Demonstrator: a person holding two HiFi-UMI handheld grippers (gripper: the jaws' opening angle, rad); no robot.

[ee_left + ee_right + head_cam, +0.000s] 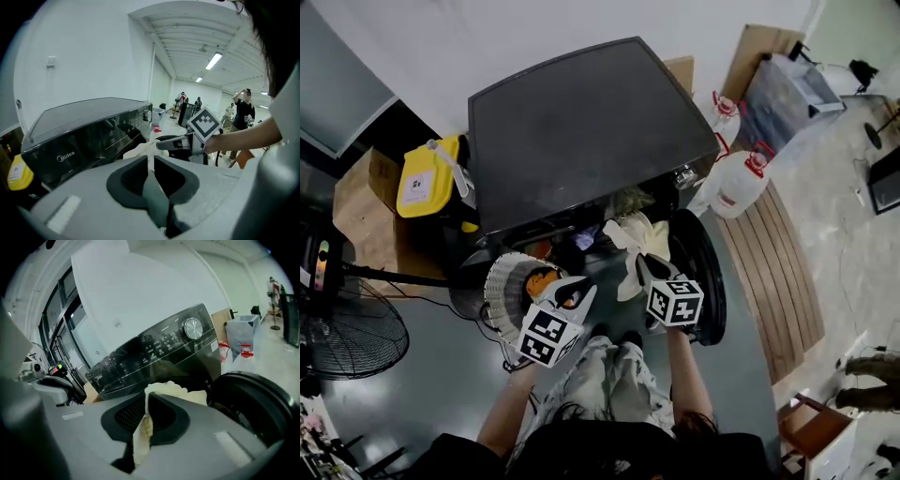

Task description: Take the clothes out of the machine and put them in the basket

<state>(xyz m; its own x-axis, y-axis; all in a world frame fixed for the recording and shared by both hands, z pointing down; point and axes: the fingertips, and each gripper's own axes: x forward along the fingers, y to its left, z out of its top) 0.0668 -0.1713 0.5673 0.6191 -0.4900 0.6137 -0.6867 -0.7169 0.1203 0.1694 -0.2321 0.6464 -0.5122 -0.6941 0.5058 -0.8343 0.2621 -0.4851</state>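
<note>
My right gripper (641, 266) pinching cream cloth (641, 236) at washing machine (581, 131) mouth, left gripper (574, 292) jaws pressed together, empty, over white basket (501, 284) at eight o'clock

machine (581, 122) opening hemmed by open door (711, 272), basket (502, 286)

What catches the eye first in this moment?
A cream garment hangs pinched in the right gripper before the dark washing machine, whose round door stands open at right. The left gripper, shut on a grey-green cloth, hovers by the white basket at left.
</note>
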